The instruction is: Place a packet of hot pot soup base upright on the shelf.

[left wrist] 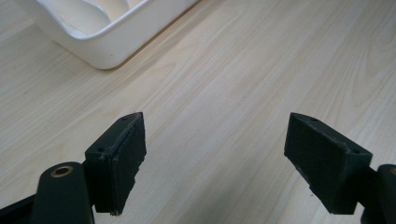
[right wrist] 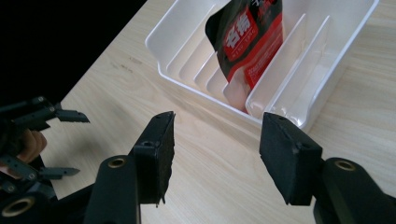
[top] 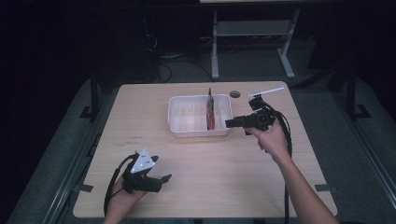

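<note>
A white slotted tray (top: 176,122) (right wrist: 299,114) (left wrist: 100,53) sits on the far middle of the wooden table. A red and black pouch (top: 210,110) (right wrist: 250,37) stands upright in one of its slots. My right gripper (top: 232,123) (right wrist: 215,149) hovers just right of the tray, pointing left, open with nothing between its jaws. My left gripper (top: 161,172) (left wrist: 212,158) rests near the table's front left edge, open and empty over bare wood. In the right gripper view the left gripper (right wrist: 70,140) shows at the lower left.
A small dark round hole (top: 235,94) lies in the table (top: 233,163) behind the tray. A grey table frame (top: 252,42) stands on the floor beyond. Dark floor surrounds the table on all sides.
</note>
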A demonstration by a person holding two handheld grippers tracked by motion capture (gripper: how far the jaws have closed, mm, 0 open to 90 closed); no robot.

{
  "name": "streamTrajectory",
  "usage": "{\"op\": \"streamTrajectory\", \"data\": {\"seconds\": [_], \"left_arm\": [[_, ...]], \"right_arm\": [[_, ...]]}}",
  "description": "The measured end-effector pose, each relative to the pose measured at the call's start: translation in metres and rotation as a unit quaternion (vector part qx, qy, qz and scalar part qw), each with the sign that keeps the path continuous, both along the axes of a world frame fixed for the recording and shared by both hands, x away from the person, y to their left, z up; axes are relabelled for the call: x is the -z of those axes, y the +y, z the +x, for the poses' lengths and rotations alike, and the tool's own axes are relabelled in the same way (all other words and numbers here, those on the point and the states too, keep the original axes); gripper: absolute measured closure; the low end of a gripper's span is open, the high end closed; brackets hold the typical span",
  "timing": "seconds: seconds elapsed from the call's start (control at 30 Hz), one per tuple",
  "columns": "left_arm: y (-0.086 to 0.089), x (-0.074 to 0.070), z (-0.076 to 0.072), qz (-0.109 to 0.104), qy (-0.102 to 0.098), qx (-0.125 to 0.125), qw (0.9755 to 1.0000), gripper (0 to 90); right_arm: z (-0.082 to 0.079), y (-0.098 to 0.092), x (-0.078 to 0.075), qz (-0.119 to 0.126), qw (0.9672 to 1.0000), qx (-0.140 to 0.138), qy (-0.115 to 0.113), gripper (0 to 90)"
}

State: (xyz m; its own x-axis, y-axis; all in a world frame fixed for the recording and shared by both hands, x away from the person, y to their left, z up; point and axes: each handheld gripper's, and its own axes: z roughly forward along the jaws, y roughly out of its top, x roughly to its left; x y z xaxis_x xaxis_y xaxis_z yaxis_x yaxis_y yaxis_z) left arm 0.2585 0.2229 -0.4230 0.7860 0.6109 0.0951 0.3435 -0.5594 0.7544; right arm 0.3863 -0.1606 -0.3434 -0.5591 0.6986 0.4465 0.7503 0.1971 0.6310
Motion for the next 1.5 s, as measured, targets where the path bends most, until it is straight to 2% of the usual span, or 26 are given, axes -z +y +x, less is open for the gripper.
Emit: {"op": "streamTrajectory", "data": {"seconds": [0.33,1.0,1.23,1.33,1.5], "left_arm": [[0.001,0.0,0.0,0.0,-0.001,-0.001,1.0,20.2],[0.003,-0.001,0.0,-0.004,-0.002,-0.004,1.0,20.2],[0.001,0.0,0.001,0.0,0.001,-0.002,1.0,20.2],[0.001,0.0,0.0,0.0,0.001,-0.002,1.0,20.2],[0.002,0.001,0.001,0.0,0.001,-0.003,1.0,20.2]], "right_arm": [[-0.013,-0.004,0.012,-0.004,0.9999,-0.011,0.001,44.5],[-0.039,-0.026,0.039,0.001,0.9999,-0.008,0.015,44.1],[-0.052,-0.033,0.052,-0.01,0.9997,-0.011,0.018,43.9],[-0.057,-0.037,0.055,-0.004,0.9998,-0.009,0.018,43.9],[-0.064,-0.045,0.061,-0.007,0.9999,-0.012,0.01,43.4]]}}
